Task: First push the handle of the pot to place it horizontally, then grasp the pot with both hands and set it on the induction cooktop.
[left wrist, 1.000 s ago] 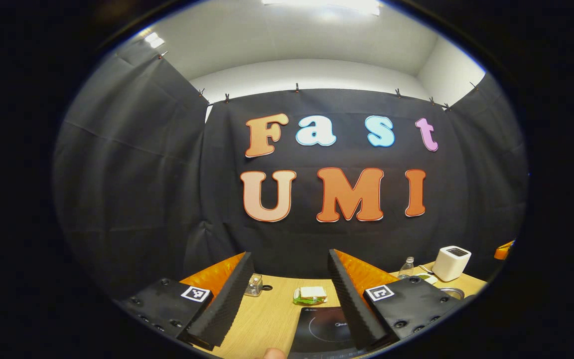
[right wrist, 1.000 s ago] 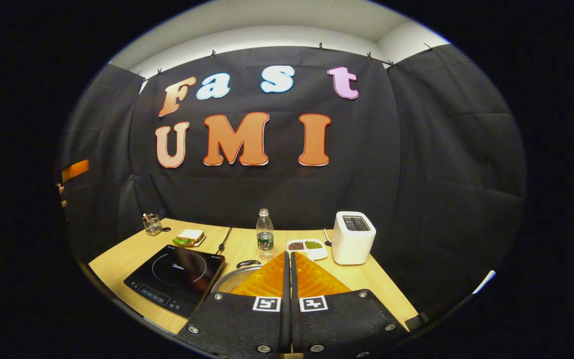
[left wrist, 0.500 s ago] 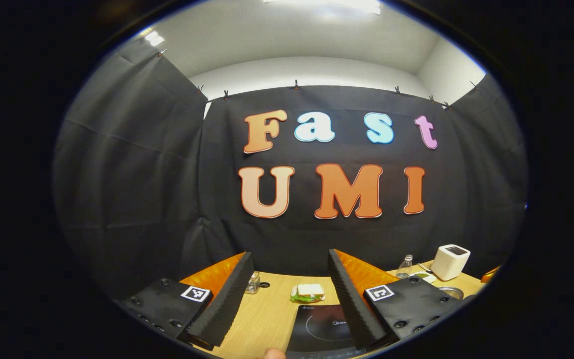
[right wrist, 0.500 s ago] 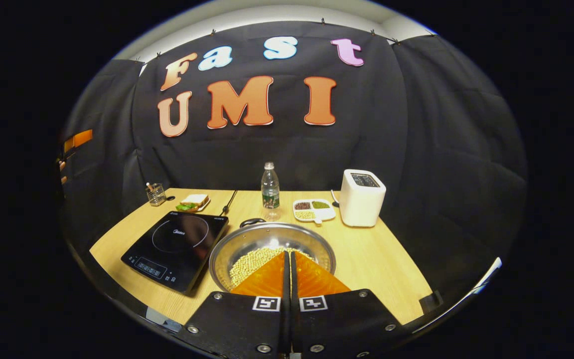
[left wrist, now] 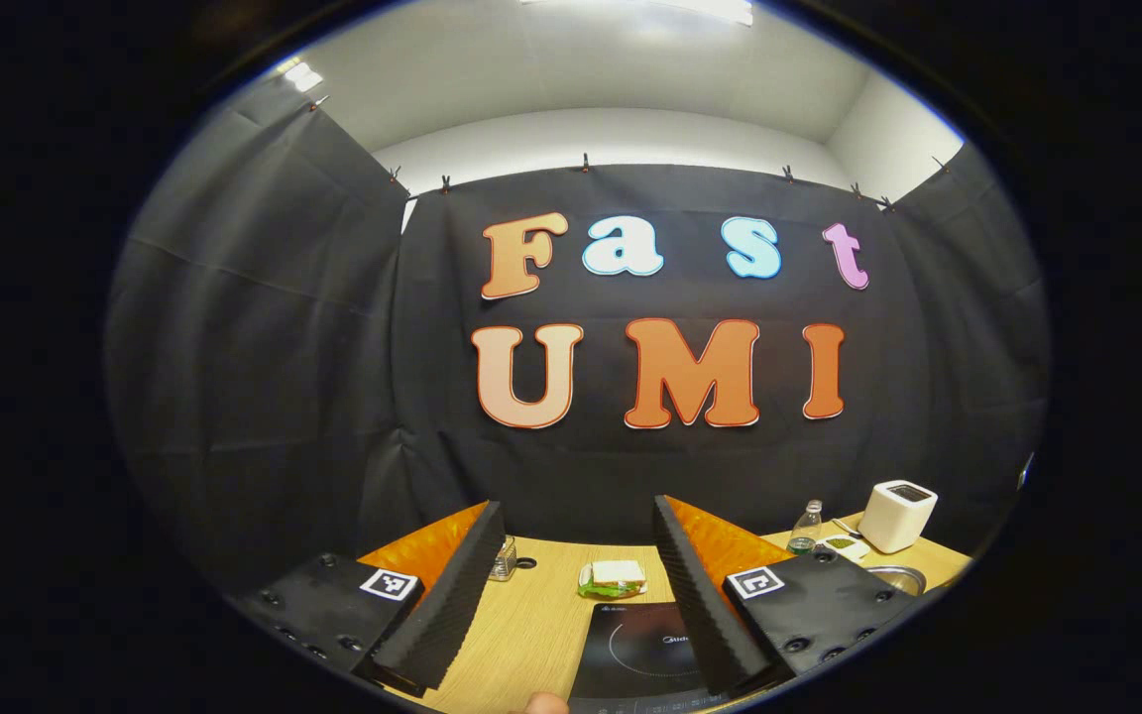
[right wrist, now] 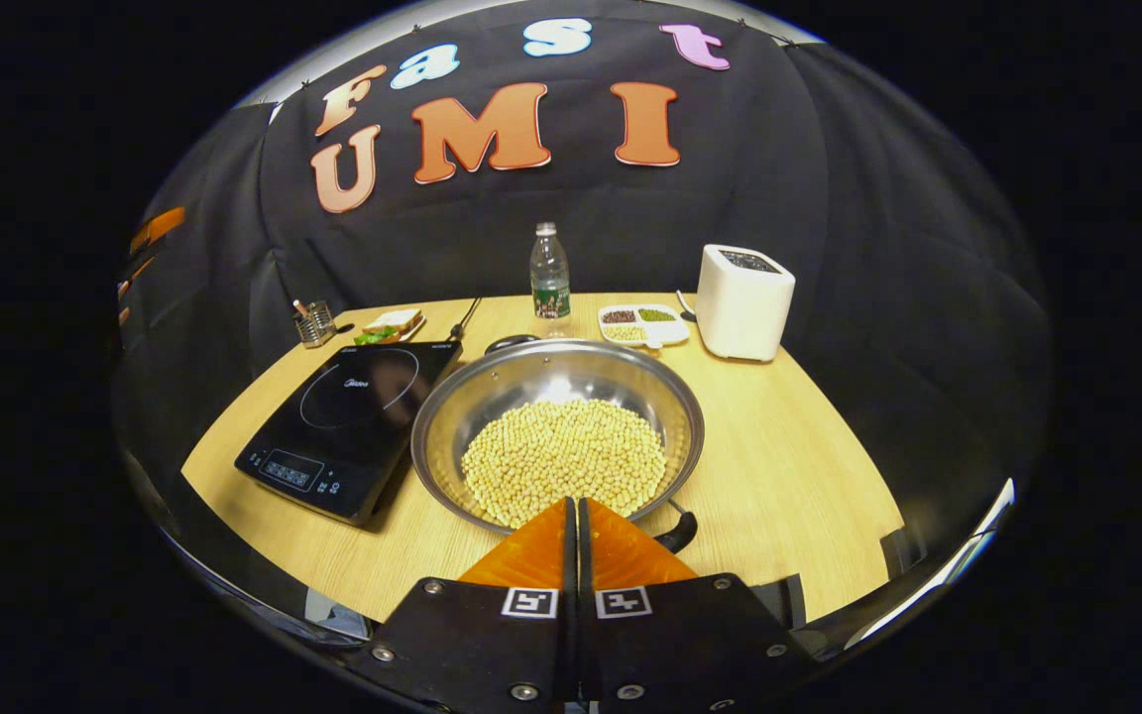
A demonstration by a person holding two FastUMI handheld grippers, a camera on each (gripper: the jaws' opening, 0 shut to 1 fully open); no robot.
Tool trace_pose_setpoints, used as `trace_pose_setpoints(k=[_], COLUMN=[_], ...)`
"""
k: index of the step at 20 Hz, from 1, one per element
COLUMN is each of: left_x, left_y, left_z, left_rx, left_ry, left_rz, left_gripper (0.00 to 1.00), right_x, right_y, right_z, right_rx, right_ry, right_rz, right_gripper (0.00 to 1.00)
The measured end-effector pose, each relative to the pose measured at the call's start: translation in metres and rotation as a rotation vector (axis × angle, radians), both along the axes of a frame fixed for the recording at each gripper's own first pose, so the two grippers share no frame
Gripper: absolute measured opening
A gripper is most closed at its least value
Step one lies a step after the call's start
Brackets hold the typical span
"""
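Observation:
A wide steel pot (right wrist: 556, 397) full of pale beans sits mid-table in the right gripper view. One dark handle (right wrist: 512, 343) points to the far side and the other (right wrist: 682, 531) to the near side. My right gripper (right wrist: 576, 504) is shut with nothing in it, hovering just above the pot's near rim beside the near handle. The black induction cooktop (right wrist: 348, 412) lies directly left of the pot. My left gripper (left wrist: 574, 516) is open and held high over the cooktop (left wrist: 640, 645). The pot's rim (left wrist: 893, 577) peeks in at the lower right of the left gripper view.
Behind the pot stand a water bottle (right wrist: 549, 273), a divided dish of grains (right wrist: 642, 324) and a white toaster (right wrist: 744, 300). A sandwich plate (right wrist: 393, 323) and a glass jar (right wrist: 314, 322) sit at the back left. The wooden table (right wrist: 779, 476) ends close on the right.
The right gripper view has tipped downward over the table, bringing the whole pot and its beans into sight. The left gripper has barely shifted and stays open.

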State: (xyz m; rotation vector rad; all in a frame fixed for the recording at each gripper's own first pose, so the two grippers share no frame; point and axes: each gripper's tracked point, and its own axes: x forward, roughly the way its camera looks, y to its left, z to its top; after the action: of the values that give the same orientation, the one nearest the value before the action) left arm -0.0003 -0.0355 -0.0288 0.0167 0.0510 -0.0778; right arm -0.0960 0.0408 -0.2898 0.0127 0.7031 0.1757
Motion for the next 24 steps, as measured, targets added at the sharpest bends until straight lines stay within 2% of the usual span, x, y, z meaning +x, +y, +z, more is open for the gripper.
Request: trace_pose_setpoints(k=[11,17,20,24], left_x=[-0.002,-0.001,-0.001,0.0], left_y=[-0.007,-0.003,-0.005,-0.008], left_z=[-0.005,-0.007,-0.008,-0.009], left_rx=[0.01,0.009,0.006,0.011], left_ry=[0.006,0.014,0.015,0.014], left_rz=[-0.015,-0.007,-0.011,-0.015], left_gripper=[0.99,0.99,0.99,0.99], right_x=[-0.022,-0.019,-0.014,-0.006], right_y=[0.014,0.004,-0.011,-0.028], right_z=[-0.054,-0.06,-0.065,-0.072], right_rx=[0.009,0.03,0.01,0.036], right_ry=[0.154,0.17,0.168,0.174], right_rz=[0.02,-0.025,-0.072,-0.13], right_gripper=[0.0,0.0,0.0,0.0])
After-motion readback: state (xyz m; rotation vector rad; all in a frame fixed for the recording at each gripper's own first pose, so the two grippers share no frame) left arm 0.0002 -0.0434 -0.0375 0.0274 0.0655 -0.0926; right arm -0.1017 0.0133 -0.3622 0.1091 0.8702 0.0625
